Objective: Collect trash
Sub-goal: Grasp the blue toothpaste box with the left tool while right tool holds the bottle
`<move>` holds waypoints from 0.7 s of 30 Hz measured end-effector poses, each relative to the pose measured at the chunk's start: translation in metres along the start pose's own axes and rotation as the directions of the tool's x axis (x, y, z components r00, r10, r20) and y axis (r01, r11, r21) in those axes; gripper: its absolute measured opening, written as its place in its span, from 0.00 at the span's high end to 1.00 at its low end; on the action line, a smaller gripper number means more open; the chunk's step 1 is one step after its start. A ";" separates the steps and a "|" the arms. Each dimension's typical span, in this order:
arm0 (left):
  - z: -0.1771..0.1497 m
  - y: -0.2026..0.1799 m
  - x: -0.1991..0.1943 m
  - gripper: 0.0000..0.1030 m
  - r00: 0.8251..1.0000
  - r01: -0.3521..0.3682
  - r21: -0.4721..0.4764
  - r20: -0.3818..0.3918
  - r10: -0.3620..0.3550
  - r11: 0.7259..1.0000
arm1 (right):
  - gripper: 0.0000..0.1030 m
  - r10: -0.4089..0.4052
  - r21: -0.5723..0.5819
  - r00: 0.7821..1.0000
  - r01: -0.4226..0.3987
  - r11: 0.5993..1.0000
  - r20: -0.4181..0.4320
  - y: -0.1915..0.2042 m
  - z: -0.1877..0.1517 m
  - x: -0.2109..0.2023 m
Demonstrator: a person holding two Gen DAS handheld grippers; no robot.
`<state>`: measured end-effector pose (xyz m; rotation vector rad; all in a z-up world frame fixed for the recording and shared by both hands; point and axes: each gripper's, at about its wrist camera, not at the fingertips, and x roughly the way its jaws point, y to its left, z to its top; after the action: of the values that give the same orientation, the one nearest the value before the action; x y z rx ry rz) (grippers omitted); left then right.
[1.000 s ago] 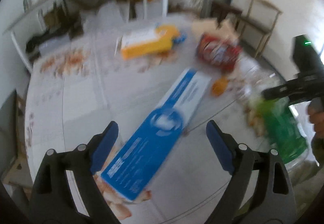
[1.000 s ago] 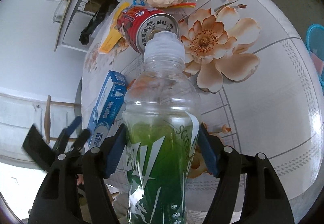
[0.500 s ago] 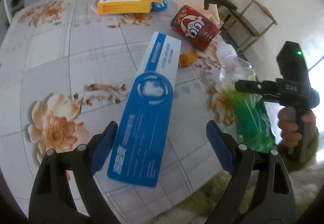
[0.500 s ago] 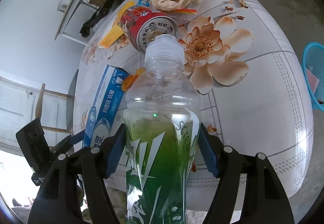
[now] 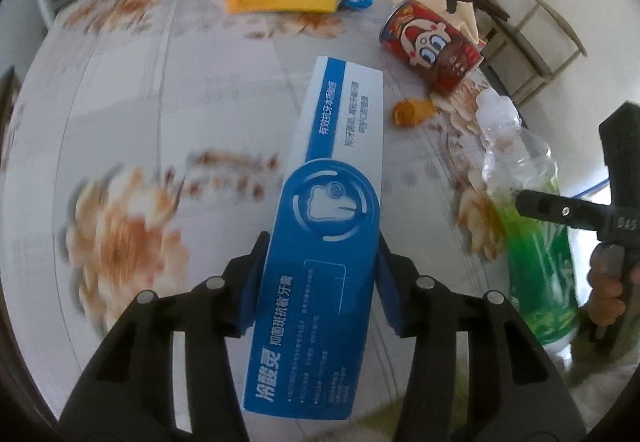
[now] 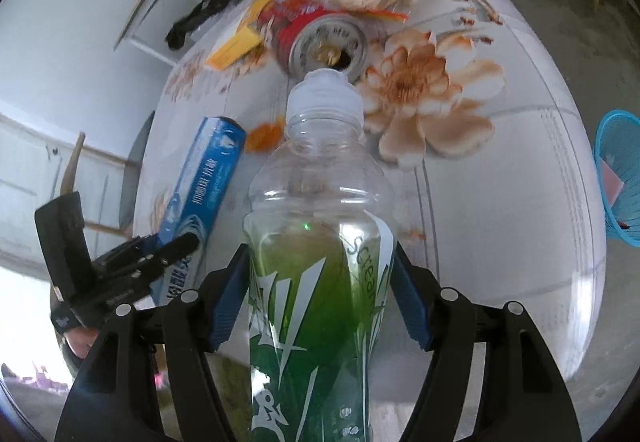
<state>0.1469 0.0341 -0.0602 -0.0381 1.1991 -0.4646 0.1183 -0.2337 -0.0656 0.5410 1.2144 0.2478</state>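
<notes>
With our left gripper (image 5: pixel 318 274) clamping the toothpaste box (image 5: pixel 328 226) near its 6 o'clock end and our right gripper (image 6: pixel 320 298) squeezing the green drink bottle (image 6: pixel 320 262), we risk the long box pivoting loose.

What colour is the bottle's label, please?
Green with white graphics on the bottle, best seen in the right wrist view.

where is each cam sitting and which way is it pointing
Left wrist: sits on the left gripper, looks forward across the table; its jaws clamp the blue toothpaste box; the right hand shows.
Right wrist: sits on the right gripper, looks along the green bottle in its jaws, toward the blue basket.
Shared: the box, bottle, red can, orange scrap, and each other's gripper.
</notes>
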 end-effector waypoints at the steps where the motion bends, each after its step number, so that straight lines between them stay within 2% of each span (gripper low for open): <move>1: -0.006 0.002 -0.003 0.55 1.000 0.005 -0.017 -0.007 -0.005 1.000 | 0.36 -0.004 -0.013 1.000 0.004 1.000 -0.009 0.002 -0.004 -0.001; 6: -0.022 0.007 -0.012 0.52 1.000 -0.013 -0.061 0.002 0.013 0.998 | 0.36 -0.061 -0.051 0.998 0.061 0.997 0.001 0.011 -0.017 -0.005; 16: -0.004 -0.001 -0.008 0.45 0.997 -0.056 -0.009 0.058 0.056 0.998 | 0.32 -0.109 -0.024 0.993 0.110 0.994 0.038 0.018 -0.017 -0.003; 21: -0.002 -0.003 -0.001 0.45 0.996 -0.059 -0.001 0.062 0.059 0.998 | 0.32 -0.096 0.010 0.994 0.096 0.995 0.052 0.011 -0.018 -0.005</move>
<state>0.1436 0.0317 -0.0592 -0.0163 1.1357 -0.4099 0.1008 -0.2219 -0.0603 0.4915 1.1872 0.1465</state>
